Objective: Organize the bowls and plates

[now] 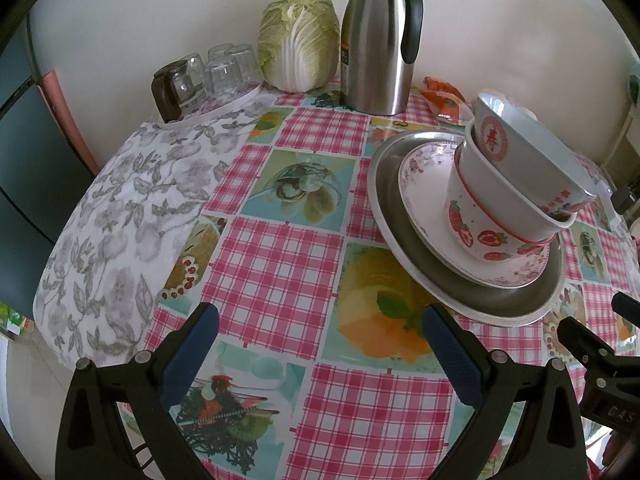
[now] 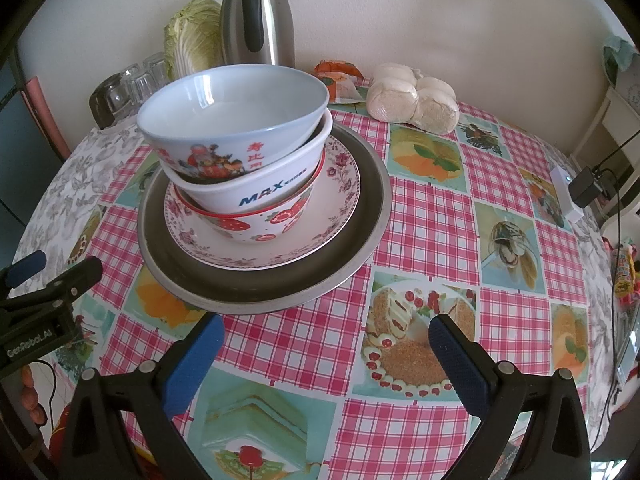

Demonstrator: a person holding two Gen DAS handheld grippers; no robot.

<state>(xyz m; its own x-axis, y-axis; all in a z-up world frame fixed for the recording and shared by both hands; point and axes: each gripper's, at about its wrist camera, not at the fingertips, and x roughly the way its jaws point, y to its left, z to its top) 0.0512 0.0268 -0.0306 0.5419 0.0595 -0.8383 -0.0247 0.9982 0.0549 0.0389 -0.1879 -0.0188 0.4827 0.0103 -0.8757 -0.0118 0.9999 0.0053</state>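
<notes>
A stack stands on the checked tablecloth: a metal plate point(image 2: 352, 256) at the bottom, a floral plate point(image 2: 340, 200) on it, then a strawberry bowl point(image 2: 256, 226), a white MAX bowl point(image 2: 260, 192) and a pale blue bowl point(image 2: 240, 112) on top, tilted. The stack shows at the right in the left wrist view, with the metal plate point(image 1: 500, 300) and the blue bowl point(image 1: 532, 156). My left gripper point(image 1: 320, 328) is open and empty, left of the stack. My right gripper point(image 2: 324, 340) is open and empty, just in front of the metal plate's rim.
A steel thermos jug point(image 1: 376, 40), a napa cabbage point(image 1: 298, 36) and upturned glasses point(image 1: 208, 76) stand at the back. A bag of buns point(image 2: 412, 96) and an orange packet point(image 2: 336, 72) lie at the back right. A white box and charger point(image 2: 576, 192) sit at the right edge.
</notes>
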